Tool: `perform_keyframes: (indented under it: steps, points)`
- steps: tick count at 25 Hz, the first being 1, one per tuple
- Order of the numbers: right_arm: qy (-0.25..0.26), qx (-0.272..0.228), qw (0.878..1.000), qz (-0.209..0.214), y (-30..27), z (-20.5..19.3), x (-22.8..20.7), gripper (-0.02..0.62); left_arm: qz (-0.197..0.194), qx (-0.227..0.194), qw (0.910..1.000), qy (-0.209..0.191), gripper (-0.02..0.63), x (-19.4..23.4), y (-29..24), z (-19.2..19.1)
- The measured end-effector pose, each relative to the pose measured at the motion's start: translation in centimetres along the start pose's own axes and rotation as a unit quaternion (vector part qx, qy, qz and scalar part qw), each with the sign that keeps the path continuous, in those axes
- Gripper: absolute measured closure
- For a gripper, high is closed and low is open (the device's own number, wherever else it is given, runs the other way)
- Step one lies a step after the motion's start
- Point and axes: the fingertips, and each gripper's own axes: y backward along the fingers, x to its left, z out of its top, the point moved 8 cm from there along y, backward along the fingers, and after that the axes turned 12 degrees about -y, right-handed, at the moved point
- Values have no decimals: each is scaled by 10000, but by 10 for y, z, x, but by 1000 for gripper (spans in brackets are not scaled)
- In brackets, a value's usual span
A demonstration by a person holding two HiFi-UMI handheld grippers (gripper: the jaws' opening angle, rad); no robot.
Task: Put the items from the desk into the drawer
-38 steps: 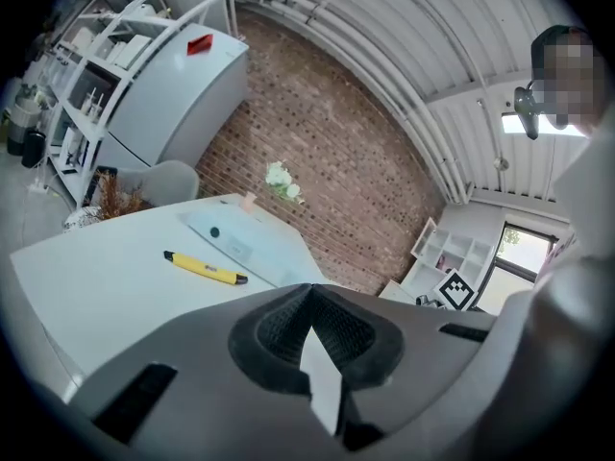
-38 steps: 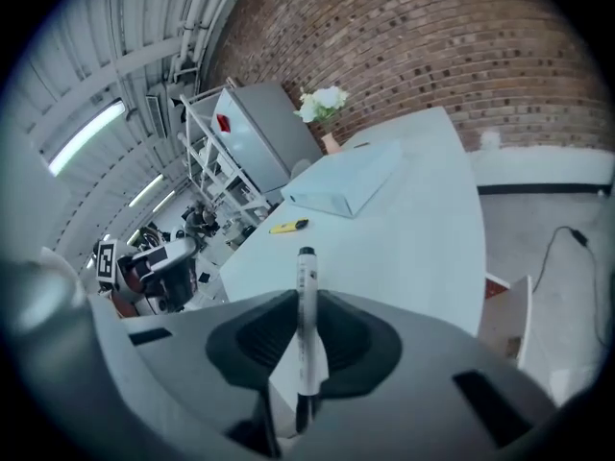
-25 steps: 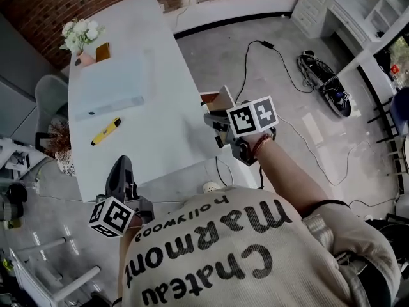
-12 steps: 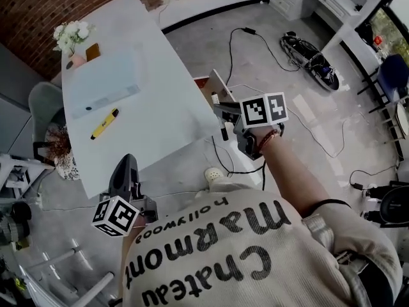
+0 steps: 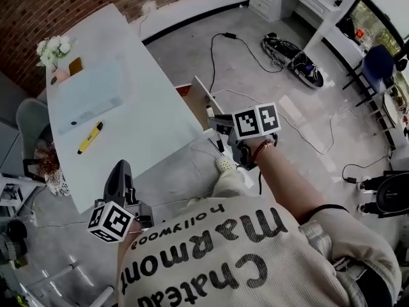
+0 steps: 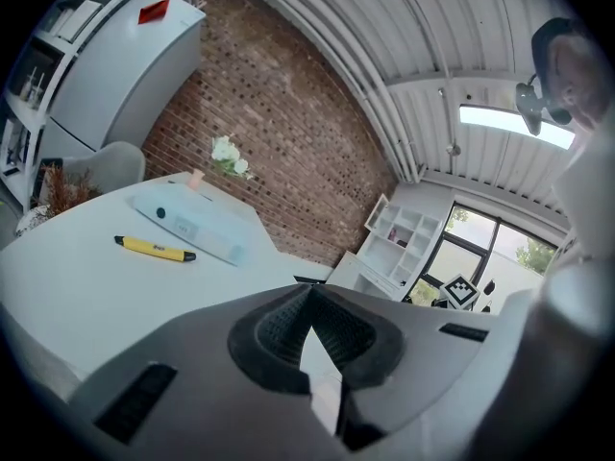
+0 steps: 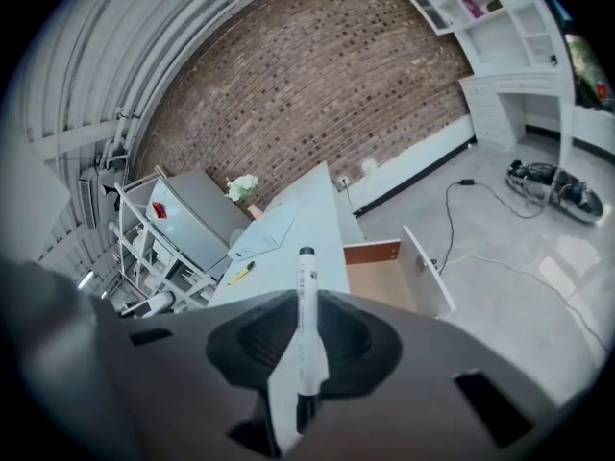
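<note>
Drawer (image 7: 386, 279) open beside desk (image 7: 312, 221), white marker (image 7: 307, 296) clamped in right gripper (image 7: 301, 357) jaws.

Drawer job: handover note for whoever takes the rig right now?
Right tongs: shut on a white marker, held off the desk near the open drawer.
Left tongs: shut, empty, low by the desk's near edge.
On the desk: yellow pen and a pale flat case.
Done: drawer open, marker in grip.
Left: drop the marker in the drawer, then fetch the yellow pen, possibly the case.
</note>
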Motion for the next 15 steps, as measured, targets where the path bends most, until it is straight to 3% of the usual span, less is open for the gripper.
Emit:
perform_keyframes:
  steps: [7, 15]
  points:
    - [165, 409, 9990, 3, -22, 48, -41, 525, 310, -17, 9995, 71, 611, -18, -54, -2]
    - [678, 1086, 9914, 264, -65, 144, -85, 525, 1174, -123, 9923, 386, 611, -38, -120, -10]
